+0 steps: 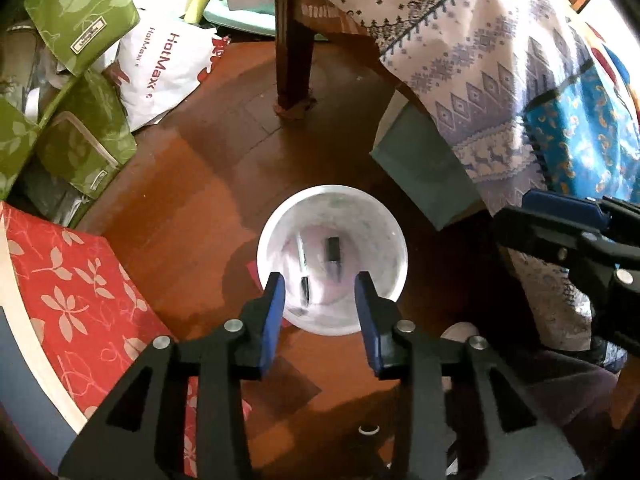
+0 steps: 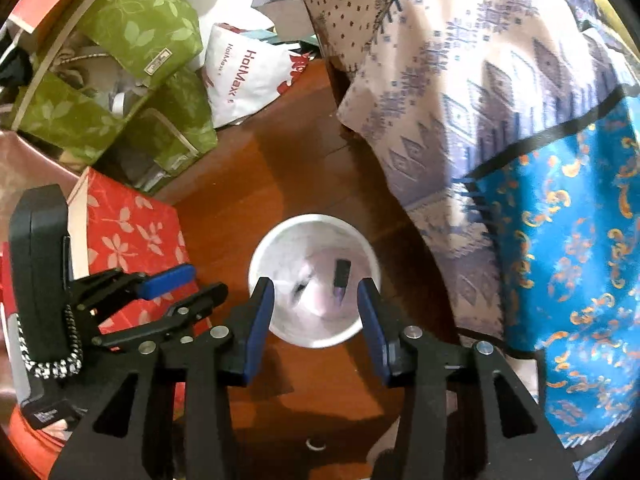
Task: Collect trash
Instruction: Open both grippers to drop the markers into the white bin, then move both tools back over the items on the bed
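A white round bin [image 1: 332, 200] stands on the wooden floor, seen from above in both views, and also shows in the right wrist view [image 2: 316, 222]. Inside lie a dark rectangular piece [image 1: 332, 249] and a thin dark stick [image 1: 305, 290]; the dark piece also shows in the right wrist view [image 2: 342, 276]. My left gripper [image 1: 320, 286] is open and empty above the bin's near rim. My right gripper [image 2: 316, 292] is open and empty above the same bin. The right gripper shows at the right edge of the left wrist view [image 1: 560, 236]; the left gripper shows at the left of the right wrist view [image 2: 172, 284].
Green leaf-print boxes [image 1: 80, 12] and a red flower-print box [image 1: 72, 296] crowd the left. A white HotMax bag [image 1: 164, 68] lies behind. A dark table leg [image 1: 294, 40] stands beyond the bin. Patterned cloth [image 1: 500, 80] hangs at right over a grey-green box [image 1: 420, 164].
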### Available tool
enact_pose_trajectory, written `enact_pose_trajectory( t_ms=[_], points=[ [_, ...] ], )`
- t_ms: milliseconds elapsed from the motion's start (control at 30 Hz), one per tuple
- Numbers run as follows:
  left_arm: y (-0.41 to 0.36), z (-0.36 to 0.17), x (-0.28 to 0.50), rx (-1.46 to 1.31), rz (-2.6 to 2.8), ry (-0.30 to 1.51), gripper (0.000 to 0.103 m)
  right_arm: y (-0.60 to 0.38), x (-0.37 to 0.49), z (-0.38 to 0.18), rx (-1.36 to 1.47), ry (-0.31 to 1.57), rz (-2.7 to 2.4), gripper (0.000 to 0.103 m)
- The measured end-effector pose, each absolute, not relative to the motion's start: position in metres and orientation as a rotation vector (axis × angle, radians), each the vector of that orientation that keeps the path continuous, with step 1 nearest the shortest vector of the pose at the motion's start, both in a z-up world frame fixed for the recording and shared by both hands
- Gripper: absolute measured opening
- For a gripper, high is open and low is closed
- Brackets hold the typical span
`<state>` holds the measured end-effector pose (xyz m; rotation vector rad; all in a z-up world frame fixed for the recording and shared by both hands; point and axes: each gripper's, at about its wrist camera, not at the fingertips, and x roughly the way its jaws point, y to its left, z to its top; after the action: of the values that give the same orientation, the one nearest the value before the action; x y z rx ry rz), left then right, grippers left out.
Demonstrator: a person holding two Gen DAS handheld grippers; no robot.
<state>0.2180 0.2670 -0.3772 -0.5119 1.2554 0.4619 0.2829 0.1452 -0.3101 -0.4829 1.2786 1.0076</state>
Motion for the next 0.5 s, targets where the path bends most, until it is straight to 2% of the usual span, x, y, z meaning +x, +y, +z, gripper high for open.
enact_pose_trajectory(
  t_ms=[200, 500],
  points=[
    [0.256, -0.353, 0.212, -0.47, 0.469, 1.225, 0.035, 0.131, 0.282, -0.293, -0.473, 1.246, 1.004, 0.04],
    [0.24, -0.285, 0.198, -0.424, 0.502, 1.114, 0.036, 0.1, 0.275, -0.238, -0.399, 1.14, 1.003, 0.04]
  ],
)
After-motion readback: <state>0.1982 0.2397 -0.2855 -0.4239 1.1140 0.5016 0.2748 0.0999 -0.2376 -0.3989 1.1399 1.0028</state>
